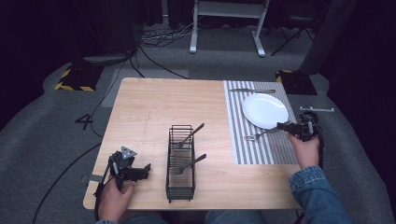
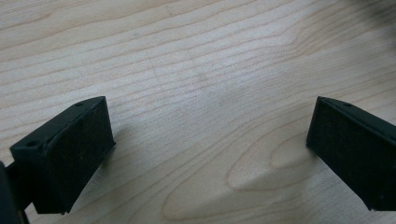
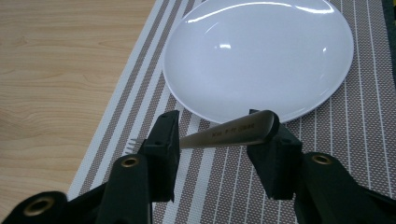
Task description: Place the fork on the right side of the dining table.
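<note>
Two forks (image 1: 189, 149) stand in black wire rack (image 1: 180, 161) on wooden table (image 1: 149, 107). Right hand-held gripper (image 3: 217, 135) grasps third fork (image 3: 233, 130) over striped placemat (image 1: 238, 140) beside white plate (image 1: 265, 110). Left hand-held gripper (image 2: 205, 144) released, over bare wood. Grey carpet, cables beyond.

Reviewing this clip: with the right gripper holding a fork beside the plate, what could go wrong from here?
1. The right gripper pinches the fork only near its handle end, so the fork may pivot or slip out.
2. The fork hangs close to the white plate; a swing might knock its rim.
3. The tines sit low over the striped placemat and may snag its weave if dragged.
</note>
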Action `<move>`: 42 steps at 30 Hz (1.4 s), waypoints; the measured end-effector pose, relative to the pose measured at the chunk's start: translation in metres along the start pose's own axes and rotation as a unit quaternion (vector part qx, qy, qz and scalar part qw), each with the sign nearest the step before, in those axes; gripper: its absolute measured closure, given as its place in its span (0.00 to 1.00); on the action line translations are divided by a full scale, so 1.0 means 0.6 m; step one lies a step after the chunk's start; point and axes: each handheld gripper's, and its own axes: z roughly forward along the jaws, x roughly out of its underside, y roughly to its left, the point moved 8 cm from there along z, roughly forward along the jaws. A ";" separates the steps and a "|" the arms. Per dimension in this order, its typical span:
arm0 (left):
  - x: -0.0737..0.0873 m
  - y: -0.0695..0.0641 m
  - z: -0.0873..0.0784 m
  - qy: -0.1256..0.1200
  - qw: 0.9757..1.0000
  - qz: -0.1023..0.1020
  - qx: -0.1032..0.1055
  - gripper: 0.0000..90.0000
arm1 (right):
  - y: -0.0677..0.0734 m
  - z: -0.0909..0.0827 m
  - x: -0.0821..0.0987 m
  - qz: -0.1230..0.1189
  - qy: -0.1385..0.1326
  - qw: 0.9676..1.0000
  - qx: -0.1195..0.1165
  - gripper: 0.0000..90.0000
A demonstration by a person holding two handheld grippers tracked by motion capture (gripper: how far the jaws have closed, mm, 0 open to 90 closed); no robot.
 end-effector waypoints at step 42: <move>0.000 0.000 0.000 0.000 1.000 0.000 0.000 0.01 | -0.066 0.035 0.105 0.047 0.029 0.998 -0.007 0.53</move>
